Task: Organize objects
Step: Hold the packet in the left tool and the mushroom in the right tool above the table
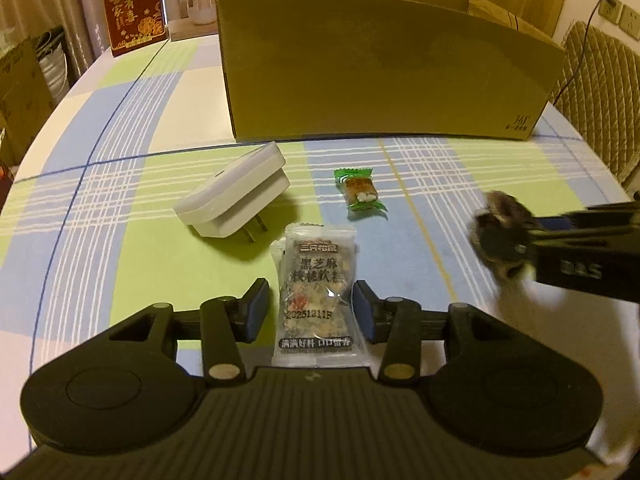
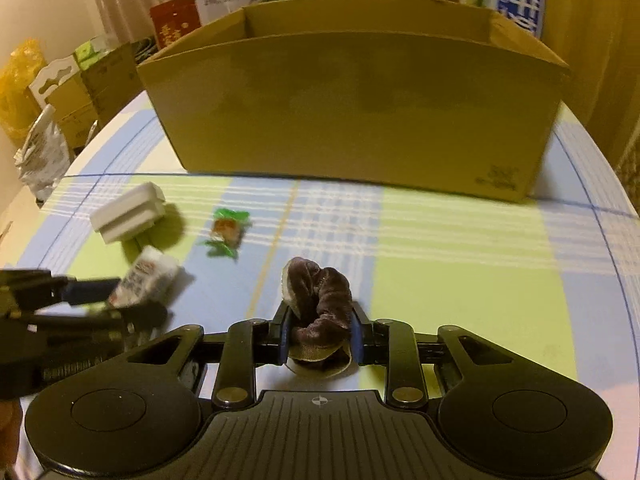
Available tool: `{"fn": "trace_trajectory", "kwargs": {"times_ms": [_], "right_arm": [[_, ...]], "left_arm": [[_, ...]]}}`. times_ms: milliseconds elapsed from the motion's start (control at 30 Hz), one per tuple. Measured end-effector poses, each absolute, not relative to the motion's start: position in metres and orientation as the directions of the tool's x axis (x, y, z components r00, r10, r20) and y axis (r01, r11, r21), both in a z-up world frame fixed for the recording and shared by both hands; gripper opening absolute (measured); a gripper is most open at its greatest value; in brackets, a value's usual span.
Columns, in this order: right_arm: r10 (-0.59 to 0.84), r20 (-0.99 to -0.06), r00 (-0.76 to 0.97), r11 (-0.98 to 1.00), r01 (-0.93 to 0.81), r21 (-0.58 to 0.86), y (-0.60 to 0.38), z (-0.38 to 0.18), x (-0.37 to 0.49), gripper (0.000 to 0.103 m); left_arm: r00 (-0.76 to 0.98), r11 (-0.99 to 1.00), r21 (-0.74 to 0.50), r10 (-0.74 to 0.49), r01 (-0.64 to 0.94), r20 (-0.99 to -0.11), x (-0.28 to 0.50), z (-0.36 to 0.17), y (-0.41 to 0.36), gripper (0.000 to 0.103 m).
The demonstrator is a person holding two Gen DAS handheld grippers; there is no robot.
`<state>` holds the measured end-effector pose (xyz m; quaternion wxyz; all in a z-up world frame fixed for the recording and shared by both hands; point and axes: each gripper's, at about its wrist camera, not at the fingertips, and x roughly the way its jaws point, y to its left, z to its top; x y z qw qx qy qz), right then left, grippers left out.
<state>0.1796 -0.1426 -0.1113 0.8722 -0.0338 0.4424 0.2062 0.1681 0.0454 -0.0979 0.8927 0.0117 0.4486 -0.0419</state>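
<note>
Snack packet lies on the checked counter between the released left claw, plug adapter beyond. Right view: right claw clenched on brown scrunchie, before the cardboard box.

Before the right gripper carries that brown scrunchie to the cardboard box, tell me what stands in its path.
Nothing visible does. The right gripper is shut on the brown scrunchie, and bare tablecloth runs ahead to the cardboard box. The green candy and white plug lie off to the left. Only the box's near wall must be cleared.
</note>
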Motion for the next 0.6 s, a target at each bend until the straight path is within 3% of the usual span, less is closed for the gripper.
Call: {"fn": "trace_trajectory", "kwargs": {"times_ms": [167, 600], "right_arm": [[0.327, -0.787, 0.523, 0.920, -0.365, 0.140, -0.158, -0.109, 0.168, 0.025], [0.324, -0.769, 0.551, 0.932, -0.327, 0.158, -0.191, -0.077, 0.132, 0.025]], "left_arm": [[0.584, 0.996, 0.006, -0.050, 0.094, -0.810, 0.168, -0.097, 0.040, 0.032], [0.580, 0.997, -0.037, -0.069, 0.067, -0.812, 0.129, -0.062, 0.019, 0.031]]}}
